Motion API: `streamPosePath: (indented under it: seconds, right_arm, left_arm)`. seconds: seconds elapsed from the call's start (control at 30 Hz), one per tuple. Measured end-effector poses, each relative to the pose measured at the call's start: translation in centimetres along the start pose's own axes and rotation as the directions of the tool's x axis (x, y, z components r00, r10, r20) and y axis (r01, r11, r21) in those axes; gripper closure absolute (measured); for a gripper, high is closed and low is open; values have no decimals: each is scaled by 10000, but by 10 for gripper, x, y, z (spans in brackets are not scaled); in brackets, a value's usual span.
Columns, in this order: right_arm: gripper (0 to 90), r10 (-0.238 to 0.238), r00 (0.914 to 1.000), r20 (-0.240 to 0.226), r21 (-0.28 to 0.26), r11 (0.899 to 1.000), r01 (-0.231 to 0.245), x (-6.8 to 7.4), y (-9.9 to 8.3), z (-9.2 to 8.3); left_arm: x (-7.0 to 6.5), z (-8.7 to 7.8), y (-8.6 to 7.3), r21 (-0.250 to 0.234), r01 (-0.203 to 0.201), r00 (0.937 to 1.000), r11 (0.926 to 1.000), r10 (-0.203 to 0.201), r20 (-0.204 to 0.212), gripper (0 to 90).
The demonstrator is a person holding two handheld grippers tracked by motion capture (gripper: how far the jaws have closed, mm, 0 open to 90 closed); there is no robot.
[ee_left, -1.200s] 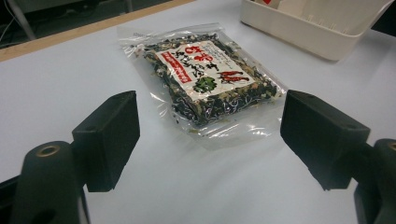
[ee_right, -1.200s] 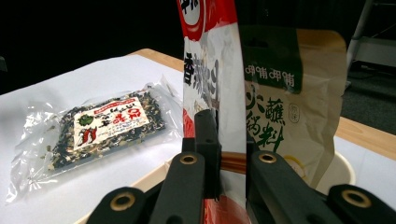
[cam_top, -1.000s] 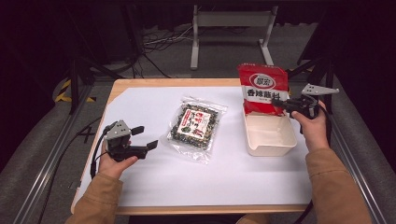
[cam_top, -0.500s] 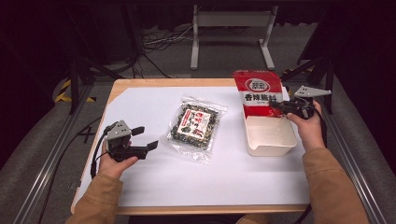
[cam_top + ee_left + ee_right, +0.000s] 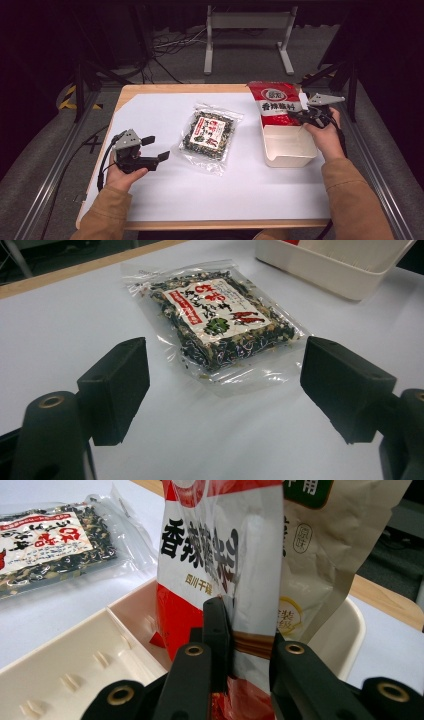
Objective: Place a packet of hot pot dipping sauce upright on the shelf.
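— Red and white plastic, printed with large black characters: that was the snack bag (image 5: 278, 104), and it was stood upright at the far end of the cream tray (image 5: 290, 156), near the right edge of the table (image 5: 165, 200).

— Was it held?

— It was pinched at its edge between the jaws of the right gripper (image 5: 300, 116). In the right gripper view the bag (image 5: 225, 565) was seen wedged in a narrow gap. The jaws had just been opening a little, yet the film was judged to be pressed by them, so the grip had been eased rather than given up.

— So which step was in hand?

— The setting of the bag into the tray was taken to be nearly done. A fuller opening of the jaws and a clean withdrawal would be called for next, without the bag being tipped over.

— And the rest?

— A clear seaweed packet (image 5: 208, 136) was laid flat at mid-table, apart from the tray. The left gripper (image 5: 152, 150) was rested near it, jaws spread wide, with nothing gripped; the packet (image 5: 220, 315) was seen just beyond them.
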State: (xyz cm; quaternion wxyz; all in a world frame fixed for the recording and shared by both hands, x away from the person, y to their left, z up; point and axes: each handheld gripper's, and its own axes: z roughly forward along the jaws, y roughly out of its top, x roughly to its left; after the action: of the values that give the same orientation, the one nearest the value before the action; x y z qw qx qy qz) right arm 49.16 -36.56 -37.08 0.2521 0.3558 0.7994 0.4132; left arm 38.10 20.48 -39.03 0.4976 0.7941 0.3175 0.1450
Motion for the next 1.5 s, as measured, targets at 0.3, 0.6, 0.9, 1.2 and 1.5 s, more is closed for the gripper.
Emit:
streamPosePath:
  seconds: [0.3,0.6,0.9,1.2,1.5]
  right_arm:
    - [807,-782,9951,600,1503,9863,685,5,-3,10]
    - [794,56,9978,660,1335,9909,-143,2,-12,12]
    - [463,117,9936,1124,1071,9940,-239,8,-4,4]
    - [354,605,9912,1179,363,9972,-652,9,-2,-16]
    - [349,849,9899,1139,75,9962,-863,16,-2,-43]
  left_arm:
    - [-1,0,0,-17,-16,10000,10000,16,-8,205]
    - [-1,1,-1,64,21,10000,10000,-21,26,205]
    - [0,2,-1,145,17,10000,9999,-17,0,204]
    - [0,3,0,48,25,9999,10000,-26,101,200]
    - [1,3,3,-195,84,9995,9998,-78,292,190]
